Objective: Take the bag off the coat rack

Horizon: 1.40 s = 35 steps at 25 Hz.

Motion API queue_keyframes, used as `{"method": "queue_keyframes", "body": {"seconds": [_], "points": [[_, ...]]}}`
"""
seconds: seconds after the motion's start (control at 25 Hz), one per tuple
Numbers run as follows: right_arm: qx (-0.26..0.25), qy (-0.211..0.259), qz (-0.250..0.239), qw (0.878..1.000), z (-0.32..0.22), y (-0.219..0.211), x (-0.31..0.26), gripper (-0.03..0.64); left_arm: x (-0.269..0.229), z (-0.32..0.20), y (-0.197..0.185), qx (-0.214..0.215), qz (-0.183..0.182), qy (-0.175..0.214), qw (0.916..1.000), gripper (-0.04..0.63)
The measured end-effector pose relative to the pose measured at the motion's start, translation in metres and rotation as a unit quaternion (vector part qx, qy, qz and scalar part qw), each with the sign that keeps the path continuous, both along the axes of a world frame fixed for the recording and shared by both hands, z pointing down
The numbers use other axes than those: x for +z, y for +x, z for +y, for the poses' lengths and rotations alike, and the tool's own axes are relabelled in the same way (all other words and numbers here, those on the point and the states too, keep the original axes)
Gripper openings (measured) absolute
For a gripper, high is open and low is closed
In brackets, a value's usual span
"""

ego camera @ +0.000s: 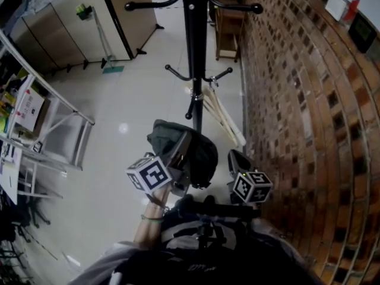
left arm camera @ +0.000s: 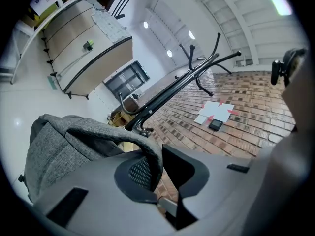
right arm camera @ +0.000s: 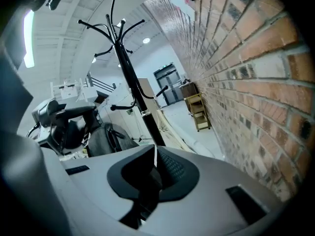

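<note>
Left gripper (left arm camera: 160, 168) jaws grip bag strap (left arm camera: 123, 136) beside coat rack (left arm camera: 172, 85); right gripper (right arm camera: 155, 163) jaws clenched

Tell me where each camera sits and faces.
Head view: on the person's head, looking steeply down at coat rack, bag, forearm, left tongs, right tongs.
Left gripper view: on left tongs, facing up the rack; jaws pinch the bag's strap.
Right gripper view: on right tongs, facing rack along brick wall; jaws shut, empty.
All share: rack, wall.

The grey fabric bag (ego camera: 191, 152) is just in front of the tall black metal coat rack (ego camera: 192, 52). Right of the rack runs the red brick wall (ego camera: 297, 100). Behind the rack stands a small wooden shelf unit (ego camera: 228, 35), and behind-left a beige panelled screen (ego camera: 71, 31).
</note>
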State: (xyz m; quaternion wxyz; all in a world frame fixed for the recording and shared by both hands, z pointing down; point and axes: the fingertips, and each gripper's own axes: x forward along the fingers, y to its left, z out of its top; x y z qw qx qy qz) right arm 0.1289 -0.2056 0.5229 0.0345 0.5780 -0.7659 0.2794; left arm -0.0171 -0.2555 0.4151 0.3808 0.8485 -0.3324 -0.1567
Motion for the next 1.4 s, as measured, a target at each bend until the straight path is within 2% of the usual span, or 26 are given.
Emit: {"method": "queue_keyframes", "body": {"seconds": [0.2, 0.52, 0.72, 1.4], "points": [[-0.033, 0.04, 0.007, 0.999, -0.028, -0.024, -0.036, 0.0, 0.019, -0.006, -0.023, -0.026, -0.024, -0.012, 0.9993, 0.041], [-0.059, 0.084, 0.013, 0.995, -0.059, -0.059, -0.076, 0.0, 0.036, -0.013, -0.04, -0.04, -0.029, -0.037, 0.9981, 0.041], [-0.064, 0.086, 0.029, 0.994, -0.064, -0.071, -0.076, 0.0, 0.046, -0.018, -0.042, -0.04, -0.027, -0.051, 0.9975, 0.041], [-0.055, 0.078, 0.027, 0.995, -0.064, -0.069, -0.063, -0.002, 0.063, -0.021, -0.039, -0.03, -0.023, -0.081, 0.996, 0.043]]}}
